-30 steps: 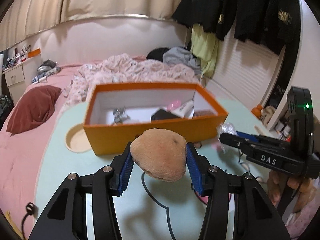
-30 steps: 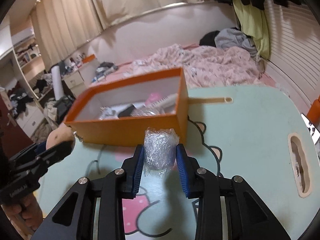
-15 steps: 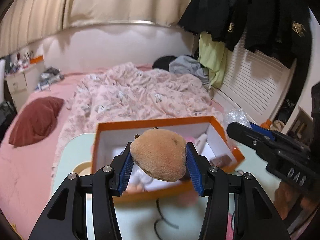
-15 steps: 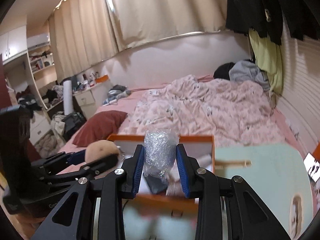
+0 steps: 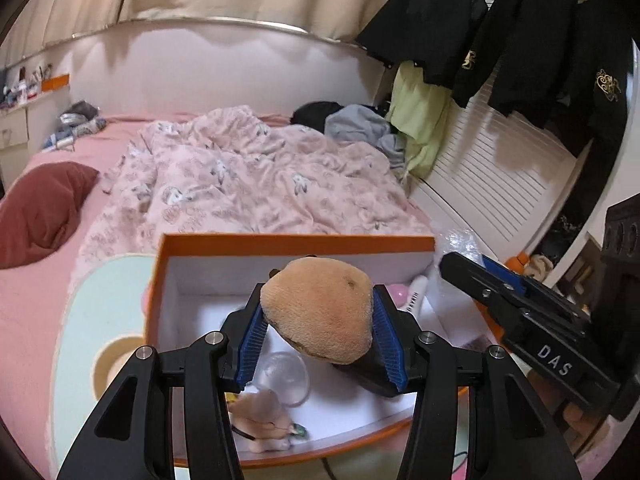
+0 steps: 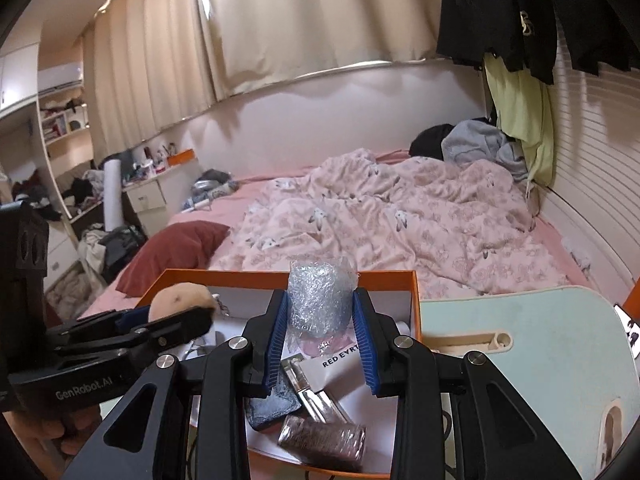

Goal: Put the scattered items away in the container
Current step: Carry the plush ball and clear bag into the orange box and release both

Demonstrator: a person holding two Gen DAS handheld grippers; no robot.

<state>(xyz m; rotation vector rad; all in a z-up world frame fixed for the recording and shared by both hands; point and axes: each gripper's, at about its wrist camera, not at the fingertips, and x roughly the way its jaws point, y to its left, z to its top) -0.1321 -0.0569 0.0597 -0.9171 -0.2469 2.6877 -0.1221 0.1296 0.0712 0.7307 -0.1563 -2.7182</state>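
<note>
Both hand-held grippers now hang over the open box (image 5: pixel 280 242), where a second ago they sat low before its near wall with the tabletop beneath them.

Behind stretches a bed (image 5: pixel 248 184) with a pink quilt and a dark red pillow (image 5: pixel 44 208); curtains (image 6: pixel 280 20) hang above, dark jackets (image 5: pixel 520 40) at right. The pale green tabletop (image 6: pixel 532 344) carries the orange, white-lined box, its long axis running left to right across the left view.

The left hand-held gripper (image 5: pixel 318 322) clamps a tan plush (image 5: pixel 320 312), its long axis spanning pad to pad, above the box interior. The right hand-held gripper (image 6: pixel 322 322) grips a bubble-wrap bundle (image 6: pixel 320 300) standing upright, over the box's right end.
</note>
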